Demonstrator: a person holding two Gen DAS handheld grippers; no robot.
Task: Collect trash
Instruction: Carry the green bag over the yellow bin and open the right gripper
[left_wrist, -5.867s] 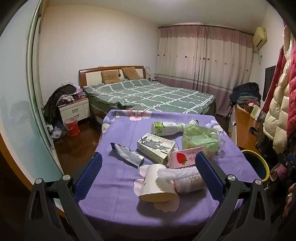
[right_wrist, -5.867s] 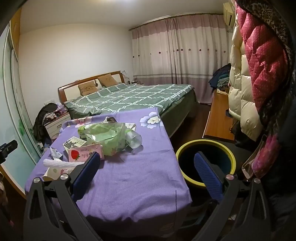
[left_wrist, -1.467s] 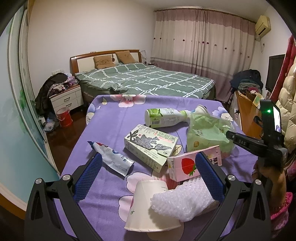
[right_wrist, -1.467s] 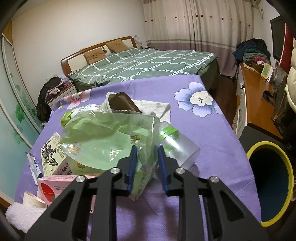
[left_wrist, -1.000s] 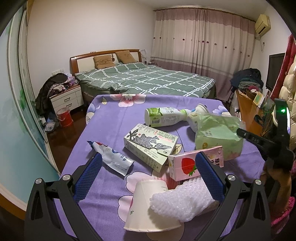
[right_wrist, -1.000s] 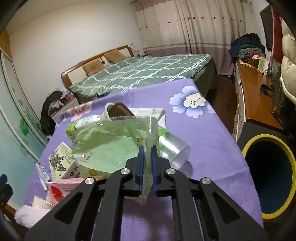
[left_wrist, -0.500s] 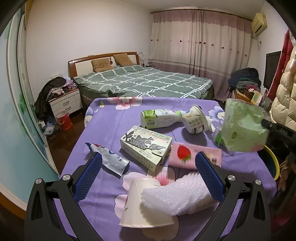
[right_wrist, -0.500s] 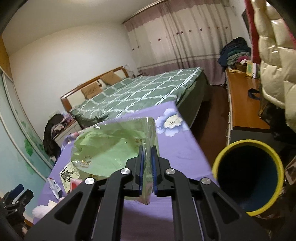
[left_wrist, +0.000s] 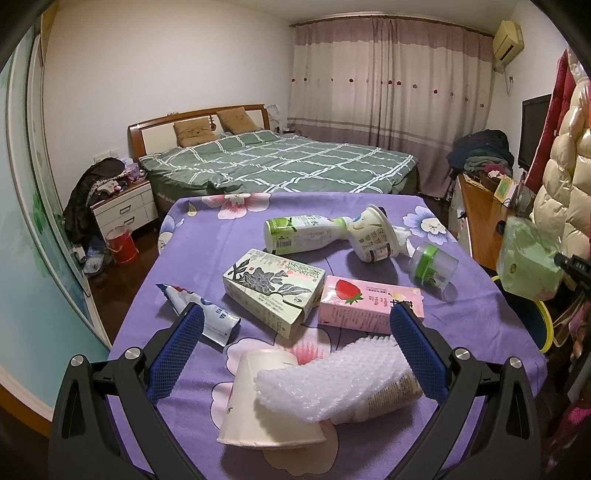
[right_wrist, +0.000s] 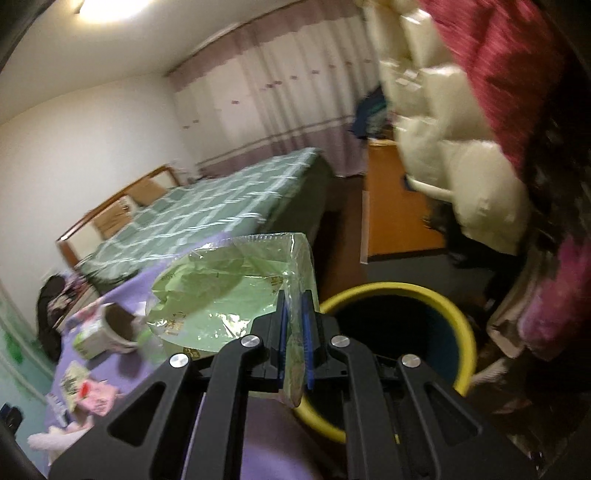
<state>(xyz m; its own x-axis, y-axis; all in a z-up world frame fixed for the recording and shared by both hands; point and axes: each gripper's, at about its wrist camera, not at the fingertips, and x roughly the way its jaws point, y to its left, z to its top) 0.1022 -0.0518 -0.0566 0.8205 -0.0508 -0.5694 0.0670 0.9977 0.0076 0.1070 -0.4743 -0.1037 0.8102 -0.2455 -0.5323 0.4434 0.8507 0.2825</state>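
My right gripper (right_wrist: 294, 321) is shut on a green plastic bag (right_wrist: 225, 299) and holds it in the air beside the yellow-rimmed bin (right_wrist: 424, 295), off the table's right edge; the bag also shows in the left wrist view (left_wrist: 526, 264). My left gripper (left_wrist: 295, 350) is open and empty above the purple tablecloth (left_wrist: 221, 236). Close in front of it lie a paper cup (left_wrist: 269, 402) and bubble wrap (left_wrist: 332, 380). Beyond are a pink strawberry carton (left_wrist: 369, 302), a flowered box (left_wrist: 273, 288), a foil pouch (left_wrist: 199, 310), a green-white bottle (left_wrist: 303, 234), a tub (left_wrist: 373, 238) and a clear cup (left_wrist: 434, 269).
A bed (left_wrist: 280, 166) stands behind the table, a nightstand (left_wrist: 123, 206) and a red bucket (left_wrist: 122, 245) to its left. A wooden desk (left_wrist: 480, 218) and hanging coats (left_wrist: 565, 177) crowd the right side near the bin (left_wrist: 541, 325).
My right gripper has lifted the green bag off the table and swung it right, to beside the bin. The clear cup that lay under the bag now shows. My left gripper has barely moved.
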